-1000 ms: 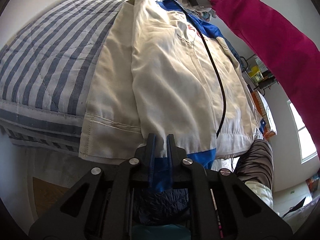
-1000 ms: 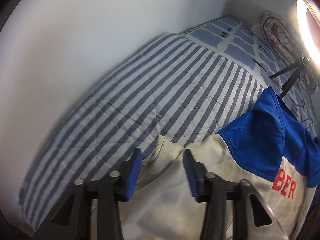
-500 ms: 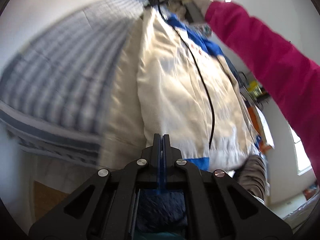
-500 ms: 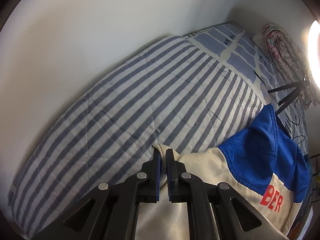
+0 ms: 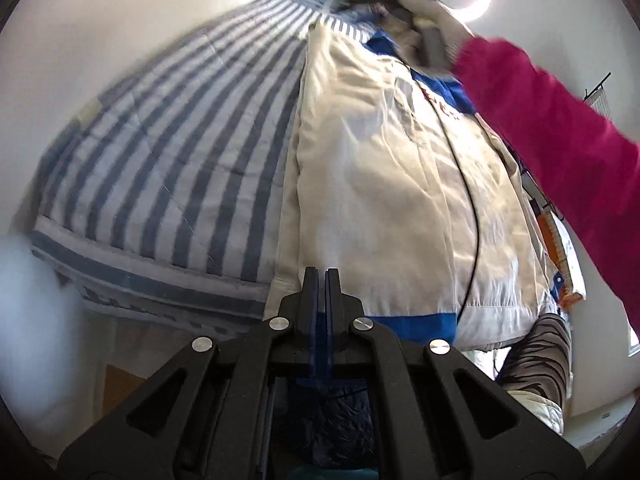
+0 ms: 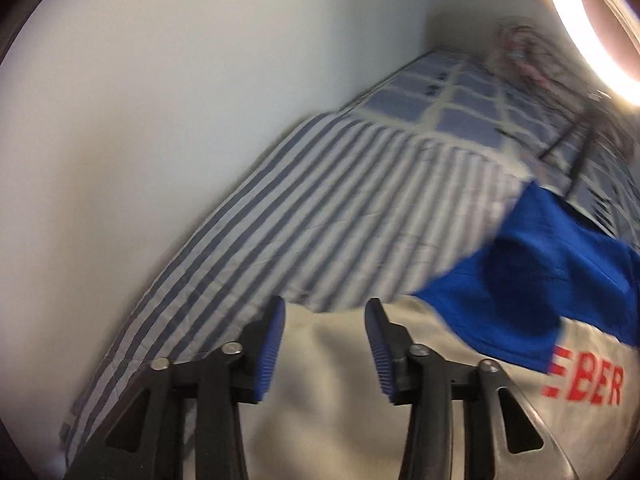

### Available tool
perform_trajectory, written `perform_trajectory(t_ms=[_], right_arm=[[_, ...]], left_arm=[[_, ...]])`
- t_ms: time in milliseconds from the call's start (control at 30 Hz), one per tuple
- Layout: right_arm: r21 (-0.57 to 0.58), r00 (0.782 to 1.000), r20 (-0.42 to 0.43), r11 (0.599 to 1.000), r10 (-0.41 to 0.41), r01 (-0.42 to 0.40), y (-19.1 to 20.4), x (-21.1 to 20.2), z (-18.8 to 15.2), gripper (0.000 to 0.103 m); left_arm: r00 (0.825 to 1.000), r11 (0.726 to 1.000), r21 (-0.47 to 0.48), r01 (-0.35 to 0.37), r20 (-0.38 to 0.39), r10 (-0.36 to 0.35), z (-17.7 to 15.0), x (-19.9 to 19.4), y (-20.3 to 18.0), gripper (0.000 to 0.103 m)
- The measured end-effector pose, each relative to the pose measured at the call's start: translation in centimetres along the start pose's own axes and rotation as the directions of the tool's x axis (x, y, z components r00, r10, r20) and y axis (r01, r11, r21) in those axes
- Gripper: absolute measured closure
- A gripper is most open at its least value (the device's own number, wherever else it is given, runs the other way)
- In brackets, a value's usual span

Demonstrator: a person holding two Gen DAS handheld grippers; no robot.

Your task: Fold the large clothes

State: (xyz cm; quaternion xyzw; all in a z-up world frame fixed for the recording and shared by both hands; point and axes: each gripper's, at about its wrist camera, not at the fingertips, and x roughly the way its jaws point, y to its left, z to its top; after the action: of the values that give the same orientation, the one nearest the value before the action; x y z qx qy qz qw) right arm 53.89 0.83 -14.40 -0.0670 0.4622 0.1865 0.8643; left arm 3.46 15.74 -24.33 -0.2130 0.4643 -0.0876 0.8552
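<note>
The jacket (image 5: pixel 400 184) lies flat on the striped bed cover (image 5: pixel 168 160), its long way running from the left gripper (image 5: pixel 321 280) at the bottom hem up to the right gripper (image 6: pixel 324 344) at the blue collar end. The left gripper is pinched together on the hem. The right gripper's jaws have just been opening; they stand apart over the cream cloth, not pressing it.
</note>
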Motion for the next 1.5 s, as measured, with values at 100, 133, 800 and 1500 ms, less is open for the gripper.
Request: perform_trajectory(t_ms=[100,133,800,1500], right_arm=[[0.077,0.998,0.023,0.995,-0.059,0.057,-4.8,-2.1,-1.4,0.047],[0.11,0.997,0.018,0.991,-0.08,0.078,-6.5,-2.2,-2.0,0.047],[0.326,0.996,-0.084,0.945,0.013,0.015,-15.5,3.1,-3.5,0.094],[-0.175,0.978,-0.184,0.983,-0.094,0.061,-7.1,-0.3,-11.5,0.078]], left_arm=[[0.999,1.0,0.018,-0.016,0.042,0.016,0.3,-0.9,-0.3,0.103],[0.998,0.999,0.026,-0.026,0.055,0.024,0.5,-1.2,-0.5,0.103],[0.983,0.959,0.279,0.045,-0.185,0.007,0.0,6.6,-5.9,0.103],[0.931,0.922,0.266,0.283,-0.309,-0.197,-1.5,7.4,-9.7,0.103]])
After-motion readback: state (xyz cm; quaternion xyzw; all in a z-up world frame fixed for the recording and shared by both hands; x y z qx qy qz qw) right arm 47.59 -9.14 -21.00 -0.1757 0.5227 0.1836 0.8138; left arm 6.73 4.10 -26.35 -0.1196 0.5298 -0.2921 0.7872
